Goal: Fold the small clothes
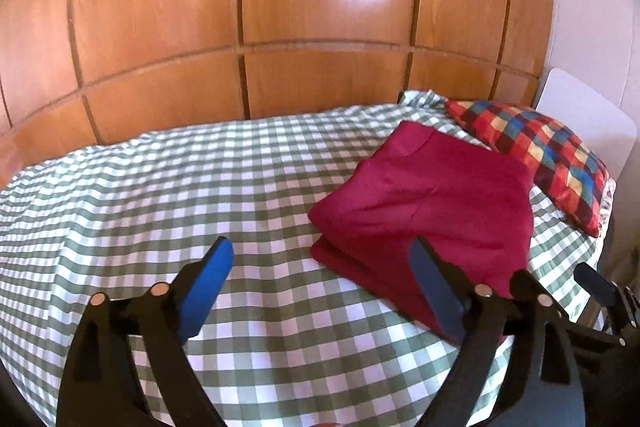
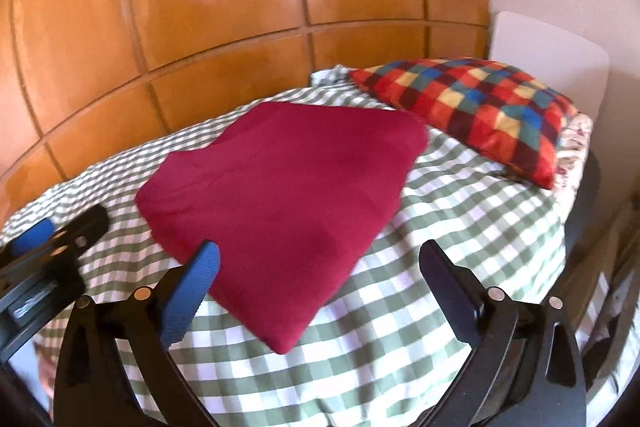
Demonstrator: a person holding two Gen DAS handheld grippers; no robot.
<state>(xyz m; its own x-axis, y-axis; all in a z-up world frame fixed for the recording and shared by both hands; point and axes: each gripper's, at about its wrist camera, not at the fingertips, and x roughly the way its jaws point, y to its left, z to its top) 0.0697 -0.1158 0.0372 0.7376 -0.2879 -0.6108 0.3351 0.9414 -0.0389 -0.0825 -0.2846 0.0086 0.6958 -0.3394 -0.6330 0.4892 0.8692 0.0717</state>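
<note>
A dark red garment (image 1: pixel 432 203) lies folded into a flat packet on the green-and-white checked bedspread (image 1: pixel 180 187). In the left wrist view it sits ahead and to the right. My left gripper (image 1: pixel 320 247) is open with nothing between its blue pads, and its right finger overlaps the packet's near edge. In the right wrist view the garment (image 2: pixel 280 179) fills the middle. My right gripper (image 2: pixel 320 251) stands open just short of its near corner, holding nothing. The left gripper (image 2: pixel 62 229) also shows at the left edge of this view.
A multicoloured checked pillow (image 2: pixel 480 107) lies at the head of the bed, just beyond the garment. A white headboard (image 2: pixel 548 51) stands behind it. Glossy wooden wardrobe doors (image 1: pixel 280 7) run along the far side. The bed's right edge (image 2: pixel 560 227) drops off.
</note>
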